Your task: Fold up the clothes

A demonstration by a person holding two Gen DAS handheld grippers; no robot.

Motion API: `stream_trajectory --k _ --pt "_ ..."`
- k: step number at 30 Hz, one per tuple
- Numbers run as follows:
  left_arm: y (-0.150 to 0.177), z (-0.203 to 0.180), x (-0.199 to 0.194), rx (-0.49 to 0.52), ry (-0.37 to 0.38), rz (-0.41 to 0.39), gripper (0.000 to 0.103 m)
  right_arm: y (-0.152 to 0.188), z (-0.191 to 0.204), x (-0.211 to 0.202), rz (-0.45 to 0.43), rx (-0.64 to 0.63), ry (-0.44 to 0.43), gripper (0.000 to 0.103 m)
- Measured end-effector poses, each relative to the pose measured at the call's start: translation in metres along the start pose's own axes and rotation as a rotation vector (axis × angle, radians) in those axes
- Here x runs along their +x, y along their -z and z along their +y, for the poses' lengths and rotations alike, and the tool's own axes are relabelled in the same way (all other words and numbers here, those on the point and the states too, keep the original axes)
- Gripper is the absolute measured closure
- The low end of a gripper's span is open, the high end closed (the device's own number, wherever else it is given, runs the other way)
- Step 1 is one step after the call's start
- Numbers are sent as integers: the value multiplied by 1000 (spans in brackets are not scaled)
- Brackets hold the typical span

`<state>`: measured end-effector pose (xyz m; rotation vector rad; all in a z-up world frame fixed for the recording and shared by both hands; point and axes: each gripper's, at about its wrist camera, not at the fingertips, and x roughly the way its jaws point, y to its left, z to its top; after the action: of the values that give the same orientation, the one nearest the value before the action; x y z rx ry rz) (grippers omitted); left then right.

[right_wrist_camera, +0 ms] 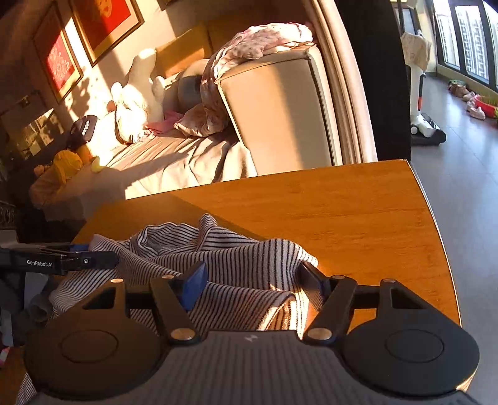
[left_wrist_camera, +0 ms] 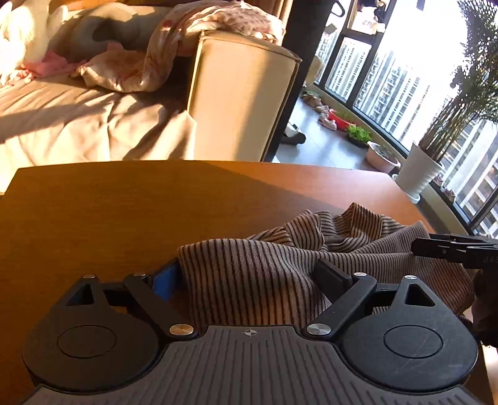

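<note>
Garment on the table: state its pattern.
Thin dark stripes on a pale ground; the garment shows best in the right wrist view.

Low warm sunlight falls across the room. The wooden bench (right_wrist_camera: 342, 212) stretches ahead of the hand-held gripper; beyond it stands a beige sofa (left_wrist_camera: 242, 93) strewn with blankets. Framed red pictures (right_wrist_camera: 102, 18) hang on the wall at far left. Tall windows (left_wrist_camera: 389, 81) and a potted plant (left_wrist_camera: 418, 169) lie to the right above grey floor (right_wrist_camera: 460, 174).

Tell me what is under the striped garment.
The striped garment lies crumpled on the wooden table, which shows bare around it. Whatever sits directly beneath its folds is covered, so nothing else can be confirmed there.
</note>
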<state>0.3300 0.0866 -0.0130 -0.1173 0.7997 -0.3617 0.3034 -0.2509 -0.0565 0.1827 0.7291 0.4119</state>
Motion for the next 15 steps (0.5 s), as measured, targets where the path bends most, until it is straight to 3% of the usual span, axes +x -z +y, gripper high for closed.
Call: stream_trajectory --k 3,5,6,8,11,15 --pt "-9 3 6 -4 0 1 38 -10 3 10 -3 -57 44 76" --pt "-19 6 9 -39 -2 4 64 -19 5 15 -10 -75 48 81" --pt "-23 5 6 -41 -16 -6 70 -24 8 15 -19 -84 56 84" --pt "-31 3 -6 -38 -30 -37 75 -34 20 3 -59 -119 48 87" --pt "-31 -1 -54 -18 16 -108 78 -37 46 -45 -143 -227 -15 93" --pt "-3 -14 -118 69 34 -164 80 -9 72 -108 -170 -336 -37 94"
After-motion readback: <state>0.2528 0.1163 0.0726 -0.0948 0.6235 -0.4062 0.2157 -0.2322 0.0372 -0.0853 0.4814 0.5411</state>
